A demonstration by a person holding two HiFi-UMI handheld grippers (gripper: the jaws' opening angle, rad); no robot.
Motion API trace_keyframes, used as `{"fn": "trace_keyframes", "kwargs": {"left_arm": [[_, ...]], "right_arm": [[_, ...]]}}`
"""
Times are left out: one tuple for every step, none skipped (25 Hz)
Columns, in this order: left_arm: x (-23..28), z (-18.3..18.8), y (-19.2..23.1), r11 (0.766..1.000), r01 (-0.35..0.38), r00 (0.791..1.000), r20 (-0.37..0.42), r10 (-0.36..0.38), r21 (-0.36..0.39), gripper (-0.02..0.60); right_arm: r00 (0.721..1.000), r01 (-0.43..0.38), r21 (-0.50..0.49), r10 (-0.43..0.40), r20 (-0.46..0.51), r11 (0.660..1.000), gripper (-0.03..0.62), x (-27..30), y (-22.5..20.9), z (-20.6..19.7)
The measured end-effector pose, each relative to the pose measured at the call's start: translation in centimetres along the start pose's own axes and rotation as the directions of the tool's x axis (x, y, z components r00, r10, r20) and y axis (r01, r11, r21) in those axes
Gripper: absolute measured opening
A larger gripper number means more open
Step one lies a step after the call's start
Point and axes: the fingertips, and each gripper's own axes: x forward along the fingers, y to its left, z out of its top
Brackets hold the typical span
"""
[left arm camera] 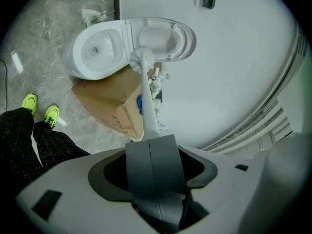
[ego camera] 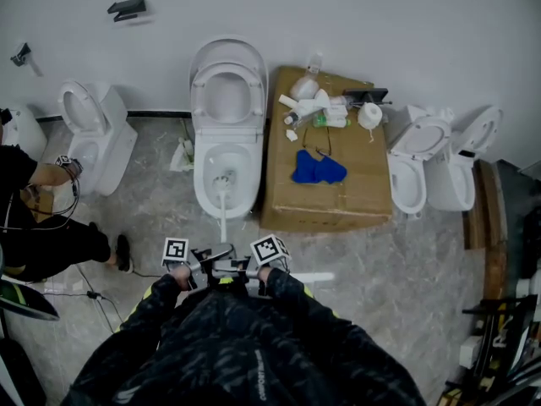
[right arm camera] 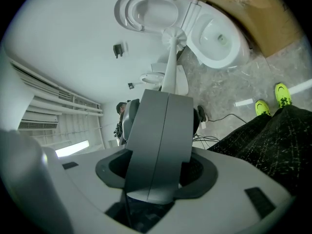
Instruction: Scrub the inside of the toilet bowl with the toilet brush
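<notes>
A white toilet (ego camera: 226,155) stands against the wall with its lid and seat raised. The white toilet brush (ego camera: 223,200) reaches from my hands into the bowl, its head (ego camera: 224,179) low inside. My left gripper (ego camera: 193,265) and right gripper (ego camera: 254,265) are side by side at the handle's near end, both shut on it. In the left gripper view the handle (left arm camera: 146,106) runs out from the shut left gripper (left arm camera: 150,139) to the brush head (left arm camera: 142,58) by the bowl (left arm camera: 95,50). In the right gripper view the handle (right arm camera: 168,74) leaves the shut right gripper (right arm camera: 163,94) towards the bowl (right arm camera: 219,38).
A cardboard box (ego camera: 325,172) right of the toilet carries bottles, a paper roll and a blue cloth (ego camera: 319,169). More toilets stand at the left (ego camera: 93,134) and right (ego camera: 414,163). A person (ego camera: 38,218) crouches at the left; cables (ego camera: 93,294) lie on the floor.
</notes>
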Motion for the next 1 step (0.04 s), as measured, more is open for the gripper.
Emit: {"fn": "trace_keyframes", "kwargs": {"left_arm": [[-0.22, -0.01, -0.06, 1.0, 0.001, 1.0, 0.002, -0.001, -0.002, 0.264]], "right_arm": [[1.0, 0.001, -0.004, -0.001, -0.003, 1.0, 0.21, 0.19, 0.14, -0.07]]}}
